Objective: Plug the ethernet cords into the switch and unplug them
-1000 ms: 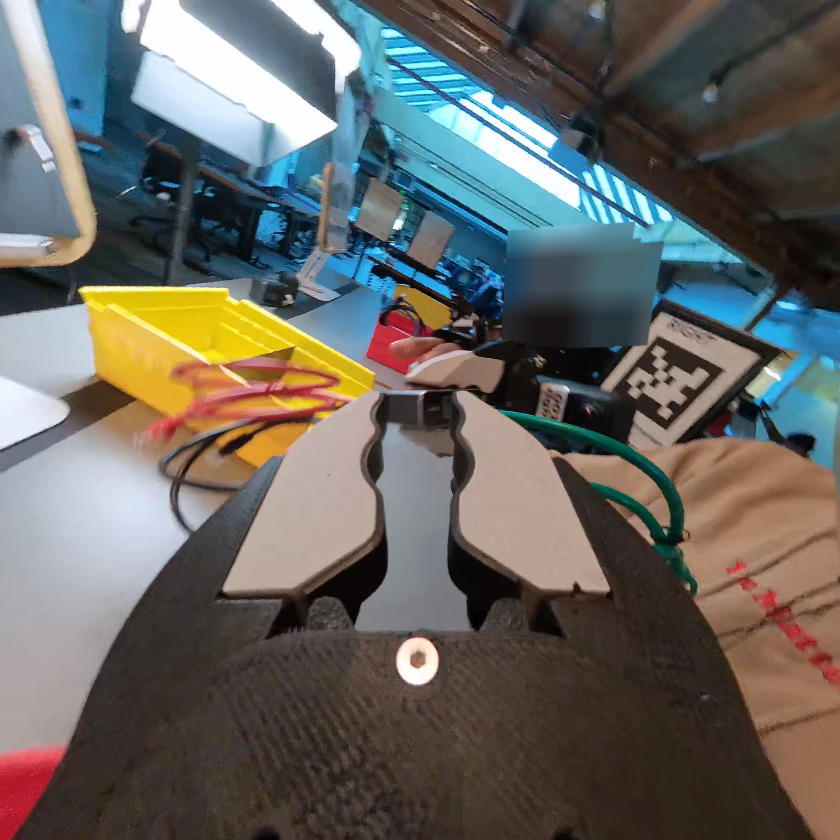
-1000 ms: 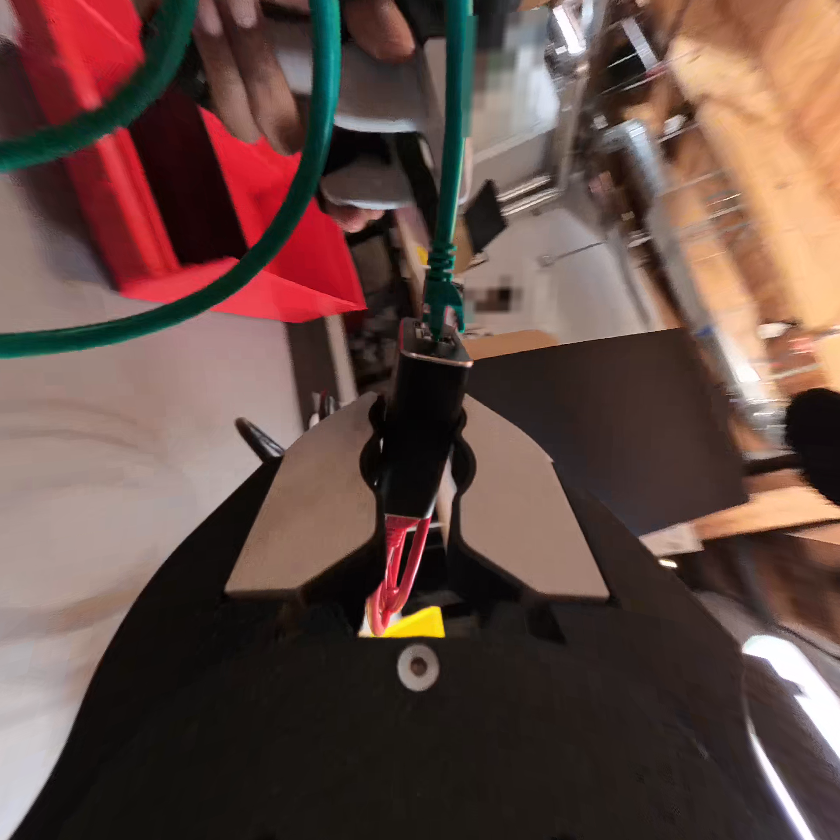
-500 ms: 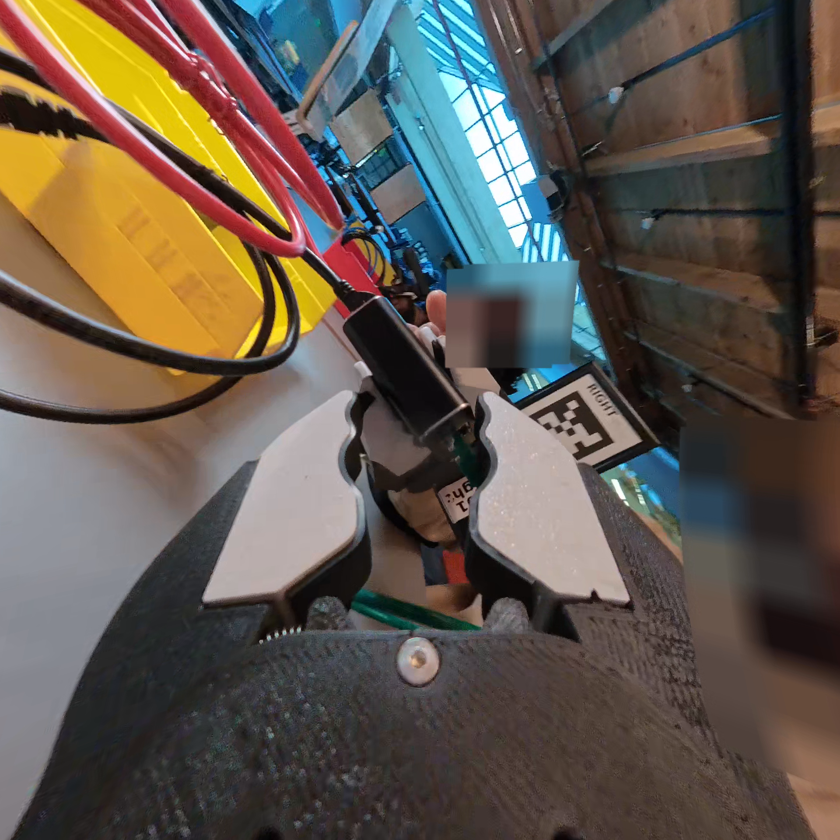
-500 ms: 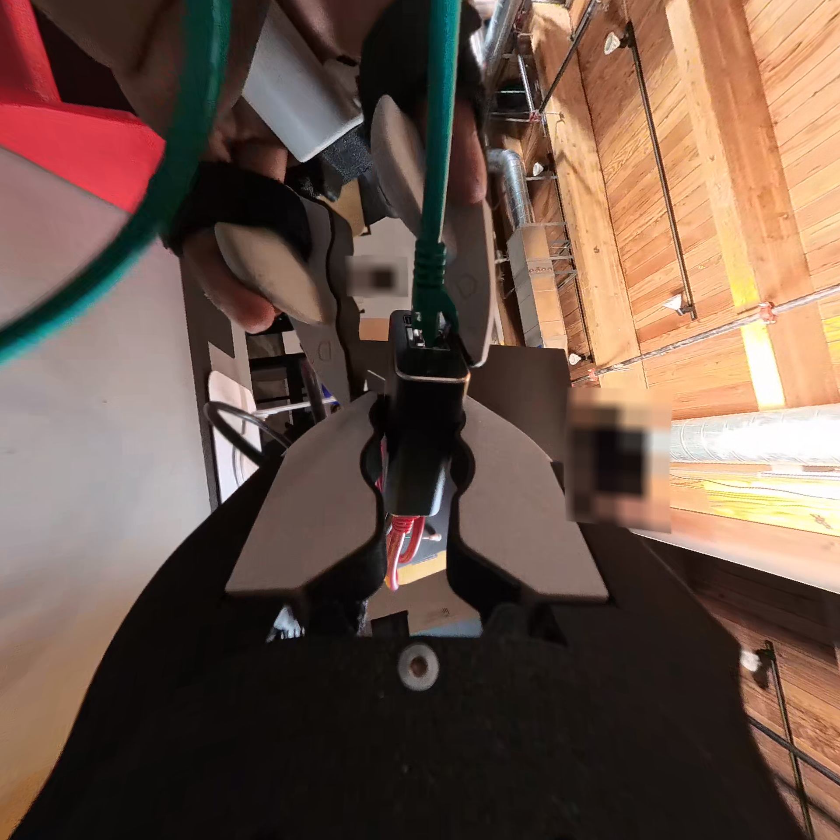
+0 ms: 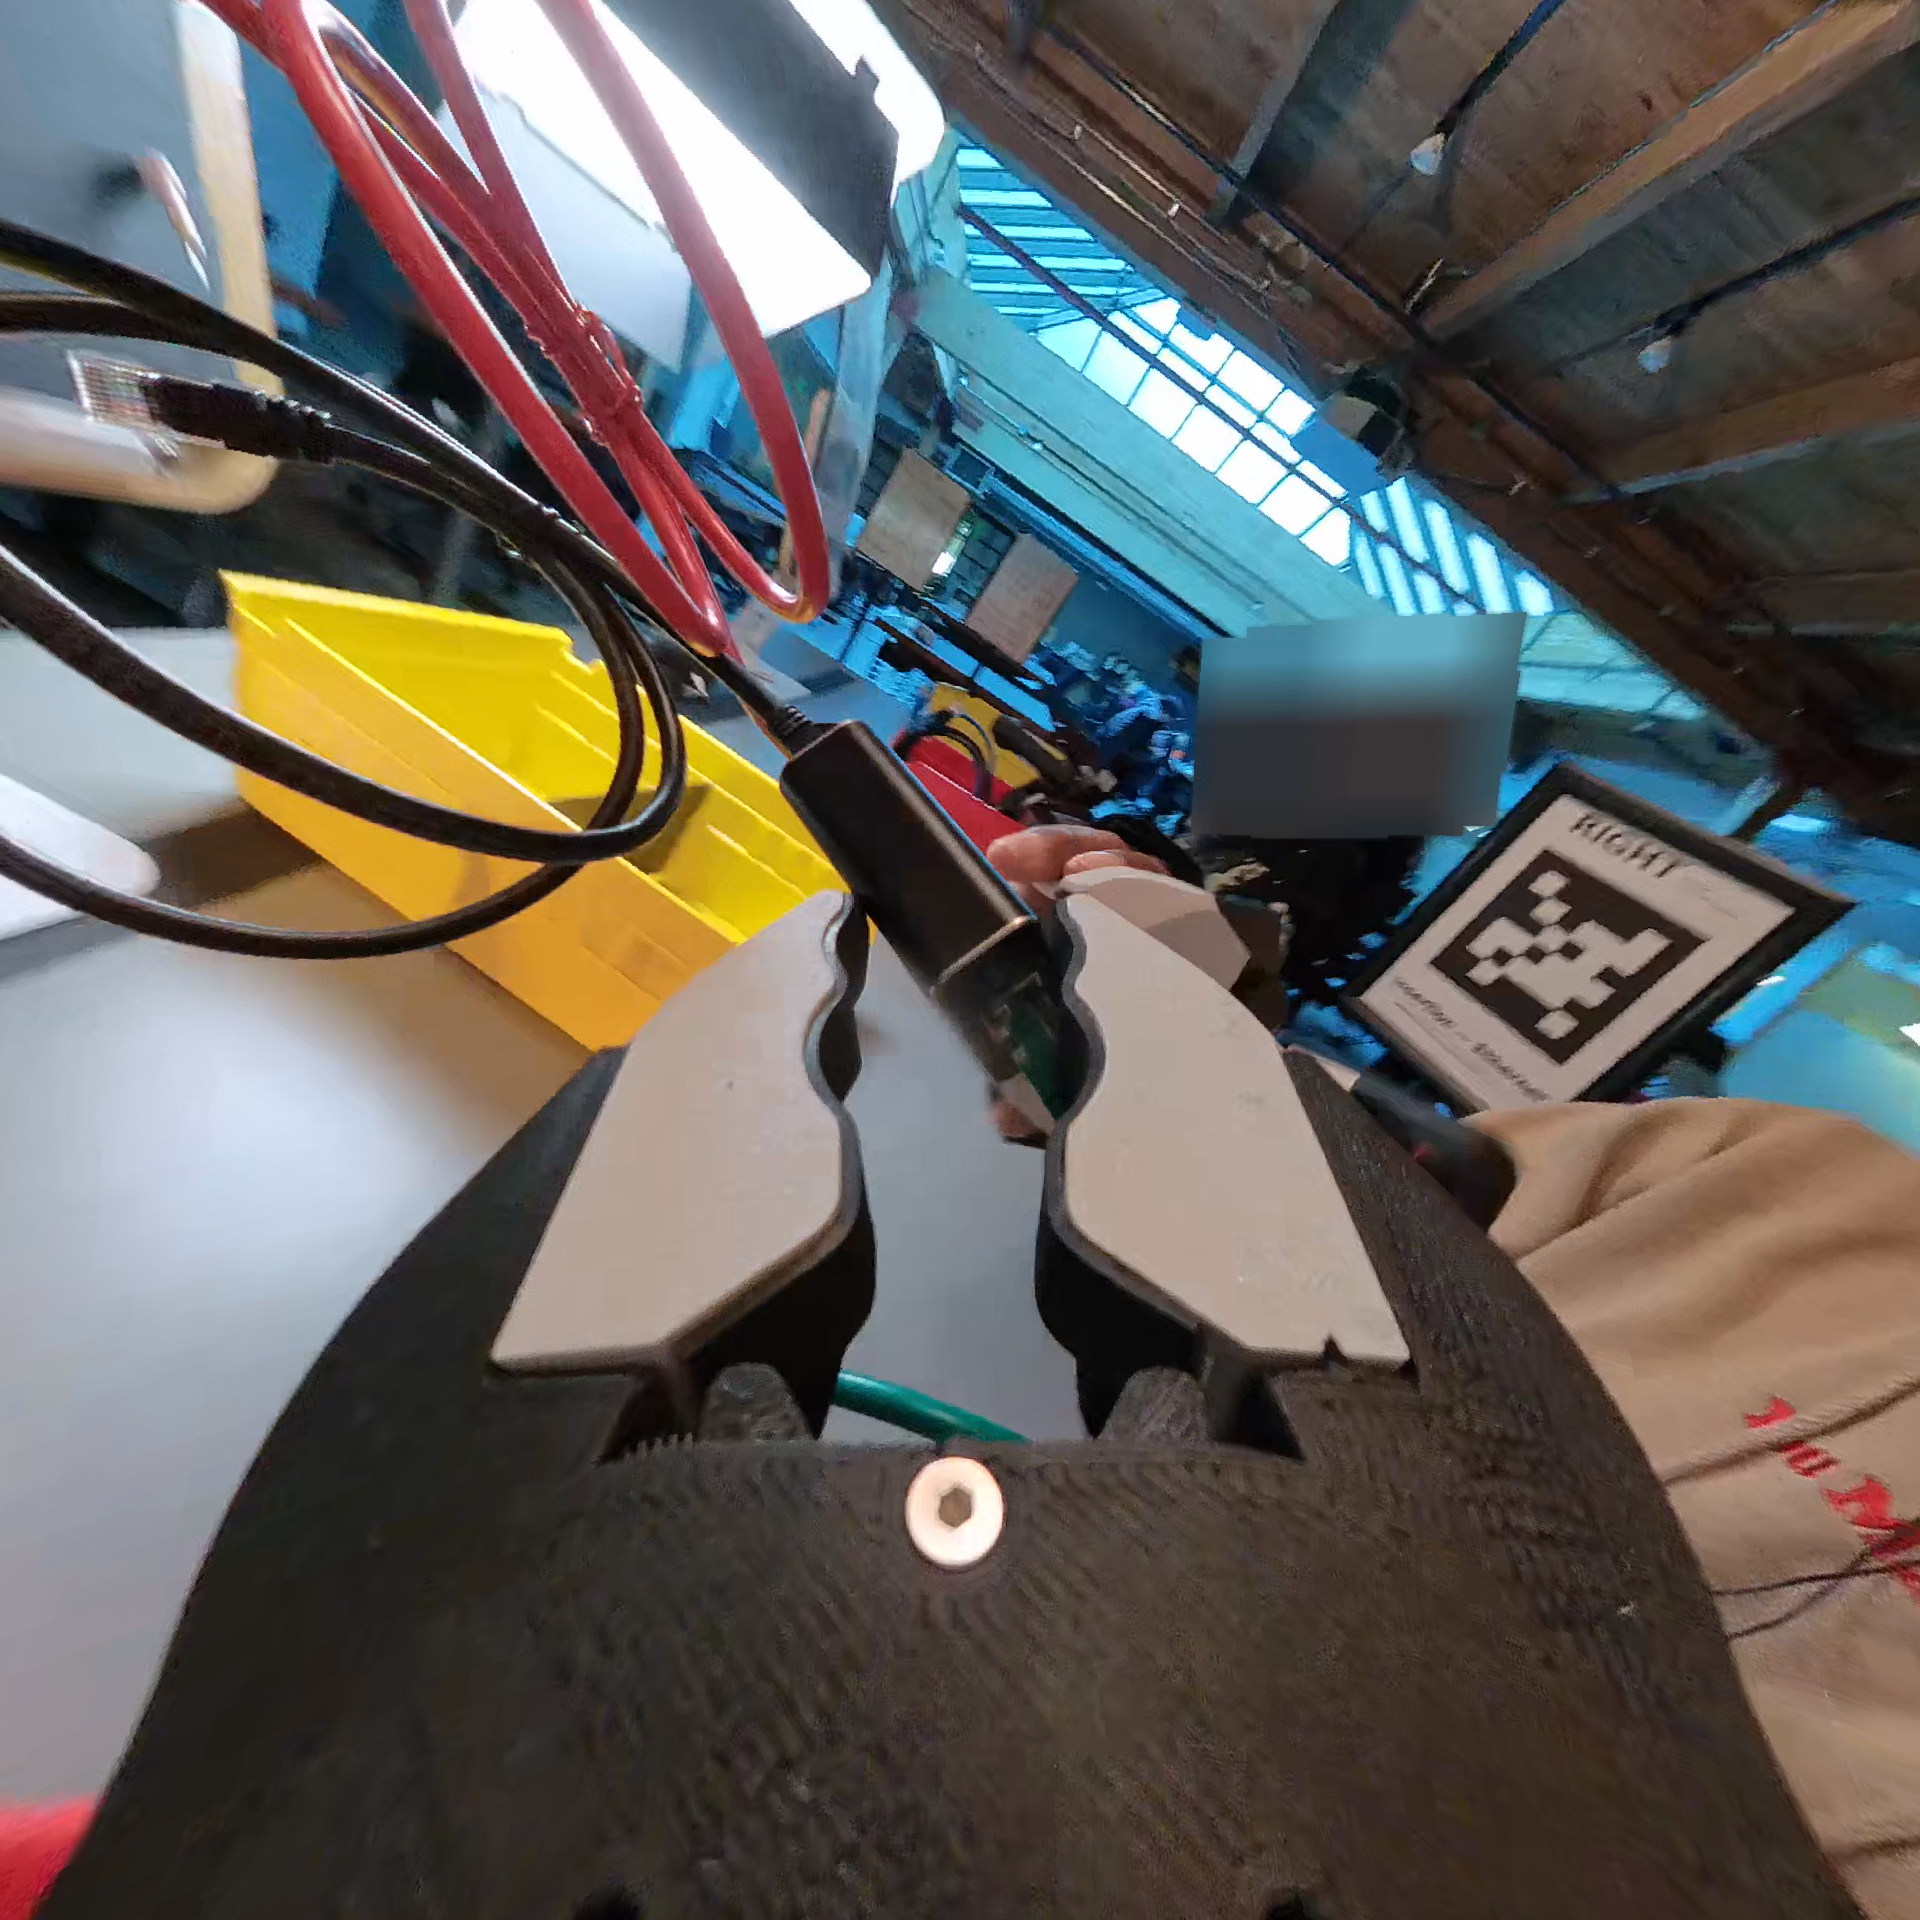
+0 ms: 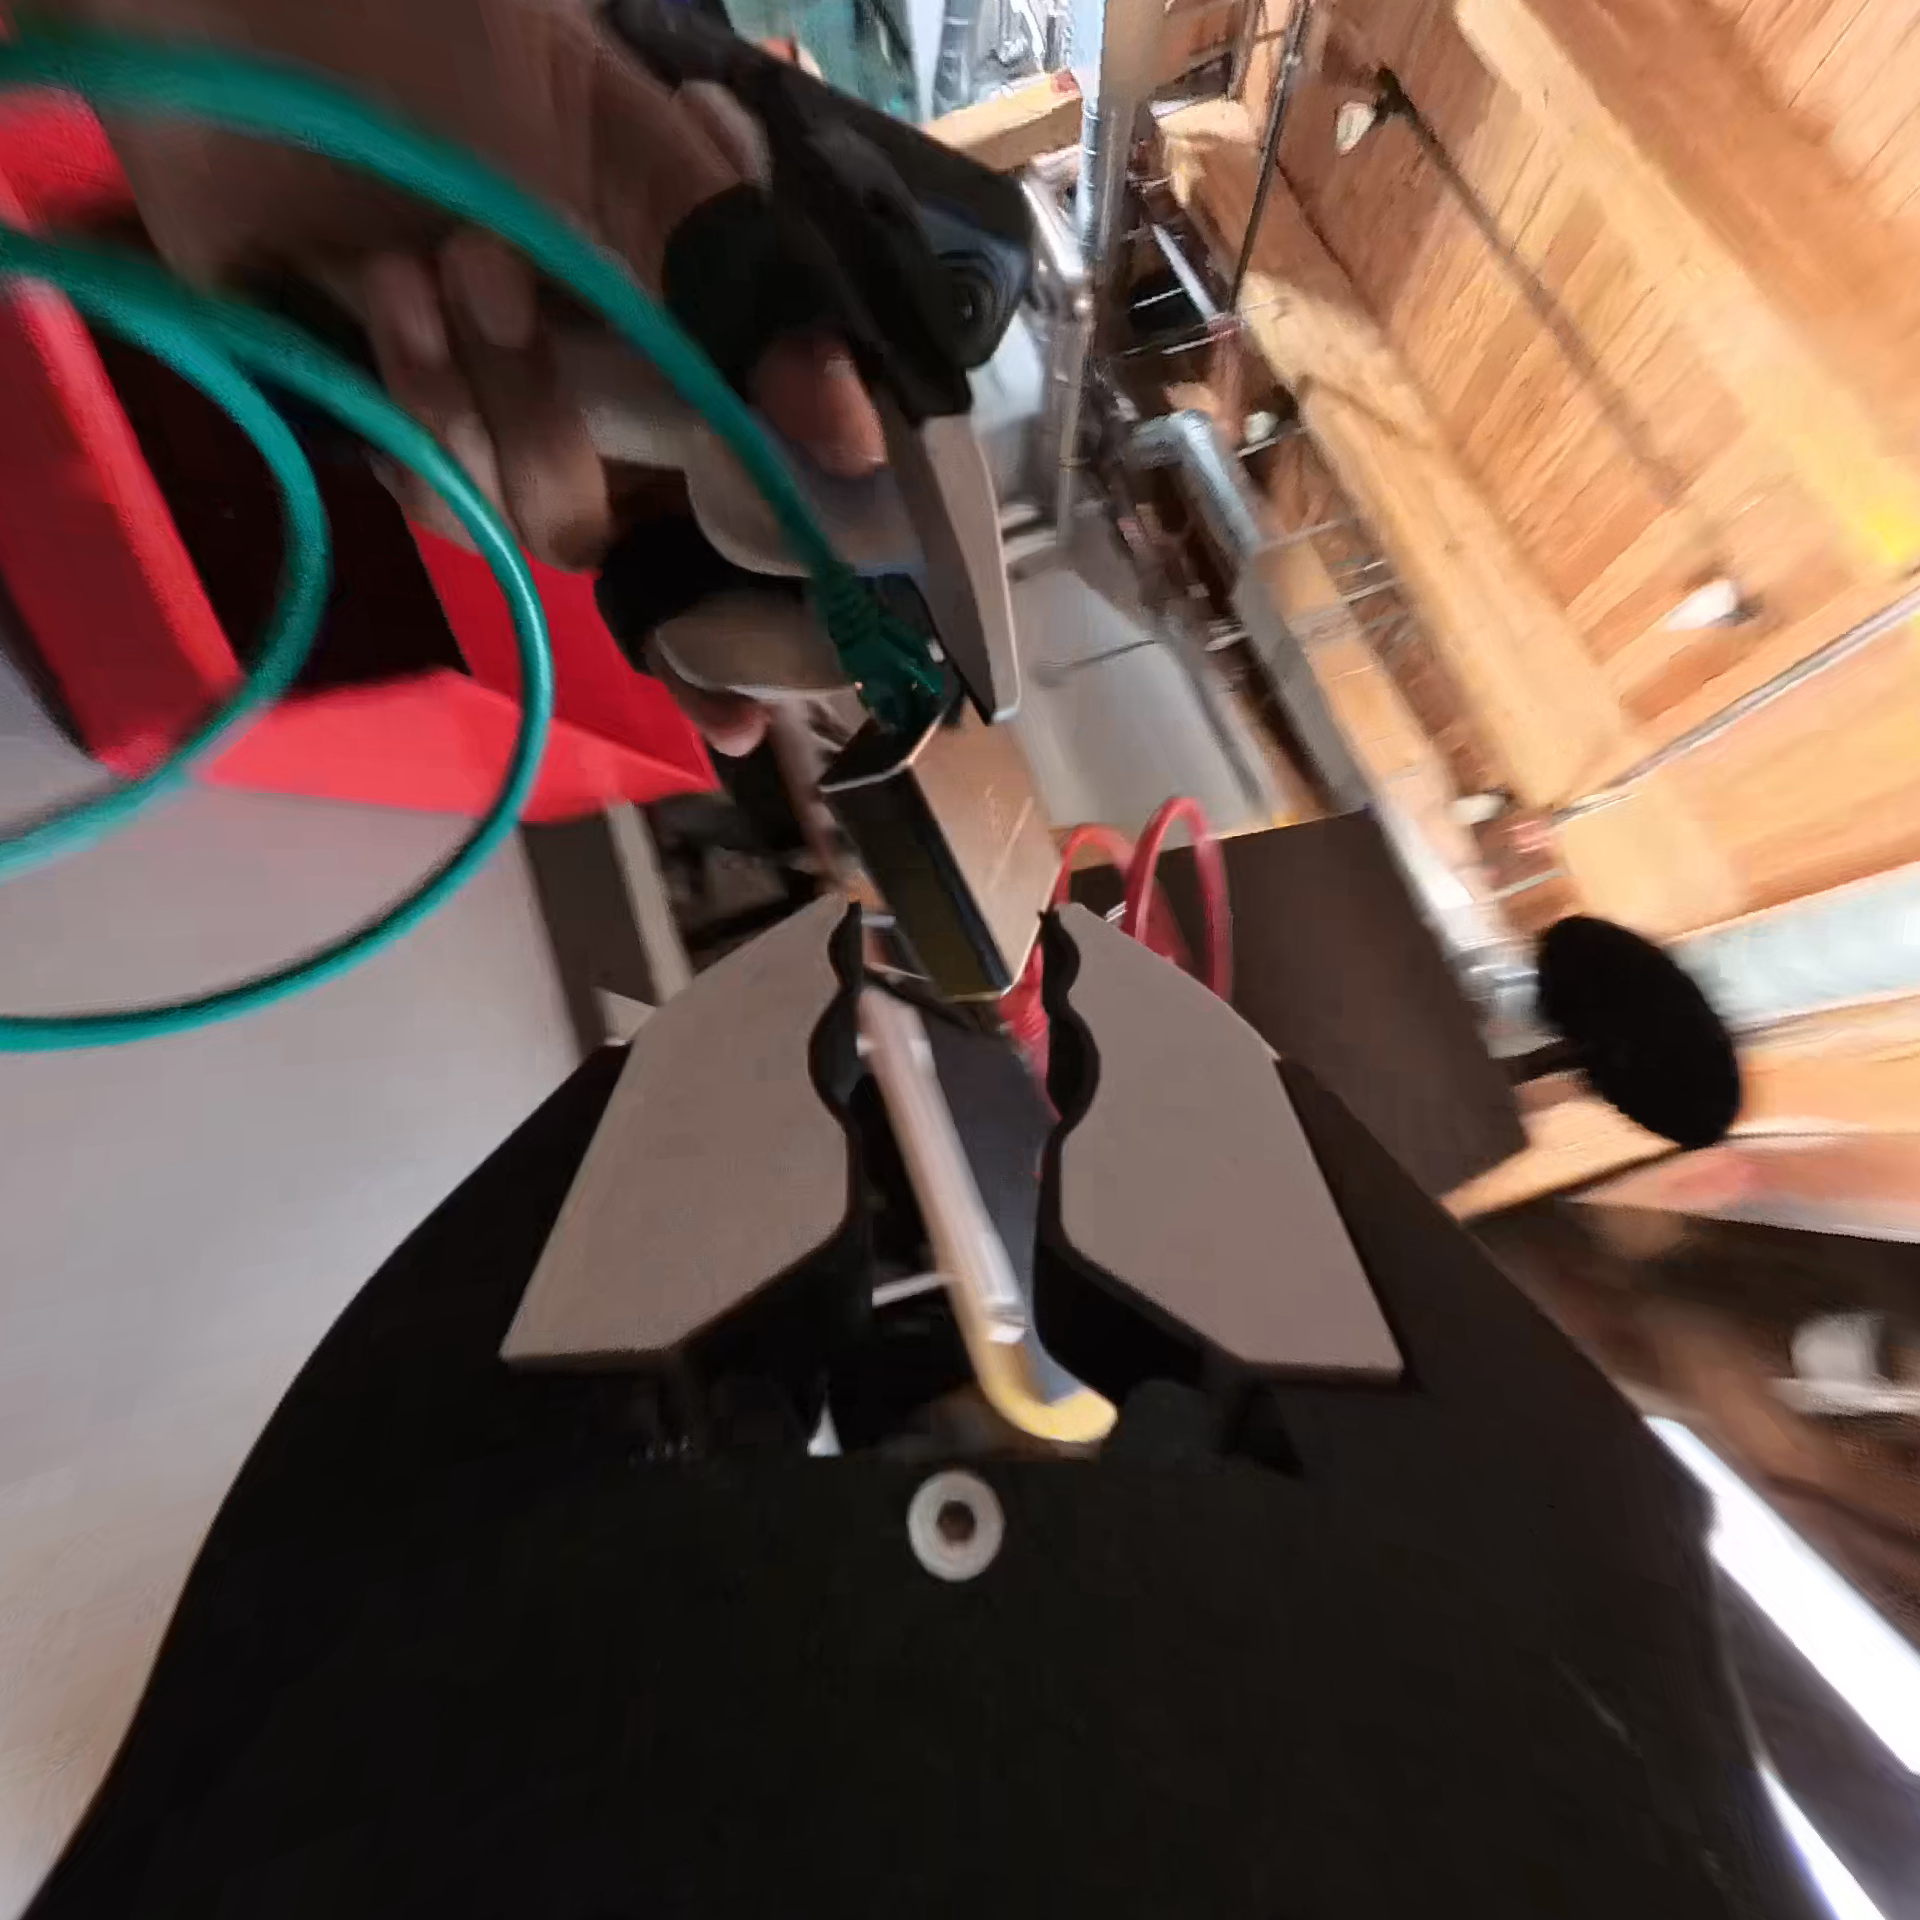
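The switch (image 5: pixel 904 862) is a small black box held in the air over the table. A green plug (image 5: pixel 1029 1023) sits in its near end, and red (image 5: pixel 623 395) and black (image 5: pixel 520 842) cords leave its far end. My left gripper (image 5: pixel 956 925) has its jaws a box-width apart around the plug end. The plug lies by the right finger, and the grip is unclear. In the right wrist view the switch (image 6: pixel 914 883) tilts, its red-cord end between the tips of my right gripper (image 6: pixel 951 920). The green plug (image 6: pixel 878 649) sits between the left gripper's fingers (image 6: pixel 951 582), and the green cord (image 6: pixel 535 665) loops left.
A yellow bin (image 5: pixel 499 727) stands on the grey table (image 5: pixel 260 1143) at the left. A red bin (image 6: pixel 468 738) lies behind the green loops. The right gripper's marker board (image 5: pixel 1558 956) and a person's beige sleeve (image 5: pixel 1714 1299) fill the right side. A loose black plug (image 5: pixel 114 390) hangs at the far left.
My left gripper's jaws have narrowed around the plug end of the switch. The switch now sits tilted and farther out at my right gripper's tips. Both views have swung.
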Available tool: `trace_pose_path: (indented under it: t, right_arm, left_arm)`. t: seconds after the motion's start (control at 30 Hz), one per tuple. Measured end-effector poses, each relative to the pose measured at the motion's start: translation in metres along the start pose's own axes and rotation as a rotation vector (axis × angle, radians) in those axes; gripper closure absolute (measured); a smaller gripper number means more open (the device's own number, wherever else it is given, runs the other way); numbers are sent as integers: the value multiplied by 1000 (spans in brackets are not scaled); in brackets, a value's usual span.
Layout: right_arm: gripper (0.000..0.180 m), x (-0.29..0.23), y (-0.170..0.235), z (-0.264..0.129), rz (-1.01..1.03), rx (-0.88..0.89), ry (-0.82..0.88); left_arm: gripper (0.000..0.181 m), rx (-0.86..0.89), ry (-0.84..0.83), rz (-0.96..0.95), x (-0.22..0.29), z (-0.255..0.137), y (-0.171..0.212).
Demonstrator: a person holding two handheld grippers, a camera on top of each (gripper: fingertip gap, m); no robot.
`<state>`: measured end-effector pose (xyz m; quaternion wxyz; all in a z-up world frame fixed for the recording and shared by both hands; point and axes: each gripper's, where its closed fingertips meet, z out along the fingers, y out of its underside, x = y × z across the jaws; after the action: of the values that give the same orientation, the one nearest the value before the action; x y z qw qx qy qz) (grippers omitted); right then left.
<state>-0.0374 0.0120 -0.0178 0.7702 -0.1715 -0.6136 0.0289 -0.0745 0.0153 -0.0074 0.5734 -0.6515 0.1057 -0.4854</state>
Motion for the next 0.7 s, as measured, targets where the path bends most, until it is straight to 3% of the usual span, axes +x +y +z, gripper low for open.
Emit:
trace_pose_path:
  t: [0.1,0.27,0.4,0.57,0.63,0.7]
  right_arm:
    - [150,-12,-1,1,440,14,-252]
    - [121,-21,-11,-3,1213,114,-623]
    - [118,-2,-22,-9,1409,258,-676]
    - [122,8,-36,-20,1499,373,-754]
    - [143,15,-33,-23,1549,428,-758]
    - [152,19,-33,-27,1589,474,-791]
  left_arm:
    - [147,-8,-90,210,5,-15,-14]
    - [147,-91,-99,509,34,-19,-13]
    - [147,-182,-31,629,55,-8,4]
    - [147,-274,62,654,68,10,32]
    - [147,-259,74,648,73,14,32]
    - [148,-251,81,652,76,15,32]
